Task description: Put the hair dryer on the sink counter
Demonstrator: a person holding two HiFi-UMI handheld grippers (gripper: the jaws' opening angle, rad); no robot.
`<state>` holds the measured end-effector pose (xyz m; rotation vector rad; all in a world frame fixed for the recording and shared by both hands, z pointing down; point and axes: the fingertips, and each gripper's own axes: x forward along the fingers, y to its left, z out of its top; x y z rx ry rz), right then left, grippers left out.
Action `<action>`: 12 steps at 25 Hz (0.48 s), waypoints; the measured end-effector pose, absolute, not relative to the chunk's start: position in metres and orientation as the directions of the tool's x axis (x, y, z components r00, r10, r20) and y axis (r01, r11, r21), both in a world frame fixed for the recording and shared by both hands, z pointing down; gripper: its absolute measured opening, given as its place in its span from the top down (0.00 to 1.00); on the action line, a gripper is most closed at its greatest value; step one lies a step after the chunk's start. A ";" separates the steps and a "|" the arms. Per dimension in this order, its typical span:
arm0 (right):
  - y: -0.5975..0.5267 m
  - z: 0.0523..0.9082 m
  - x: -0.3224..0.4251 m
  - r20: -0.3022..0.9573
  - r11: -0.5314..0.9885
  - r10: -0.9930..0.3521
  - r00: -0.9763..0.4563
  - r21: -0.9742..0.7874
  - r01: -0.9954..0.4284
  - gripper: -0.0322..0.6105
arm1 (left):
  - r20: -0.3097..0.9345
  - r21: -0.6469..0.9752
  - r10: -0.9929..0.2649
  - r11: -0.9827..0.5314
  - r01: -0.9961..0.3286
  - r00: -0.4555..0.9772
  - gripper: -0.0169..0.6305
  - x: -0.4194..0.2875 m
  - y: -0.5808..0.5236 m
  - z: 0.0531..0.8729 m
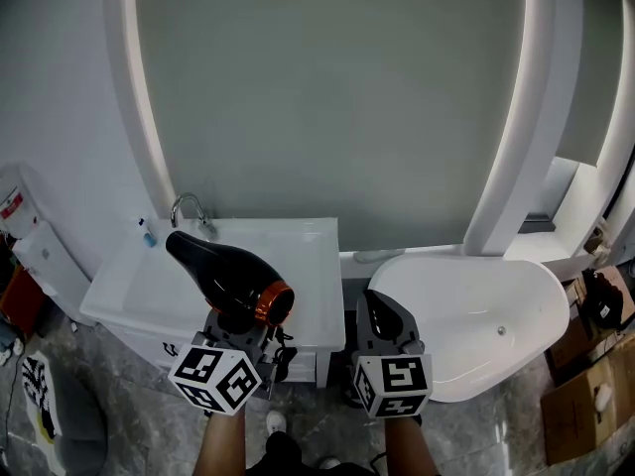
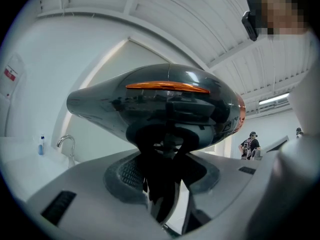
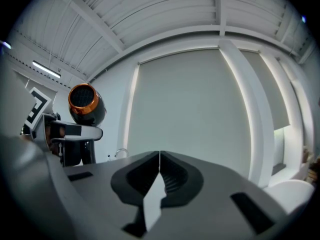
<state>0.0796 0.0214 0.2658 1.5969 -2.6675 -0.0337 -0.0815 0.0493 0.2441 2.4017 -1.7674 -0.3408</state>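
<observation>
A glossy black hair dryer (image 1: pixel 223 274) with an orange ring at its rear is held up by its handle in my left gripper (image 1: pixel 241 327), above the front edge of the white sink counter (image 1: pixel 308 310). In the left gripper view the hair dryer (image 2: pixel 160 106) lies crosswise above the jaws, and its dark handle runs down between them. My right gripper (image 1: pixel 385 317) hovers beside it to the right, jaws together and empty. From the right gripper view the hair dryer (image 3: pixel 85 104) shows at the left, orange end toward the camera.
The sink basin (image 1: pixel 174 286) has a chrome faucet (image 1: pixel 190 209) at its back and a small bottle (image 1: pixel 148 231) beside it. A white bathtub (image 1: pixel 516 305) stands to the right. Cardboard boxes (image 1: pixel 585 405) lie on the floor at far right. A large lit mirror (image 1: pixel 337 97) fills the wall.
</observation>
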 end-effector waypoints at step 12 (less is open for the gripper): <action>-0.042 0.282 0.048 0.061 0.446 -0.894 -0.443 0.053 -0.893 0.92 | -0.084 0.278 -0.945 -0.328 -0.903 0.317 0.70 -0.113 -0.019 0.258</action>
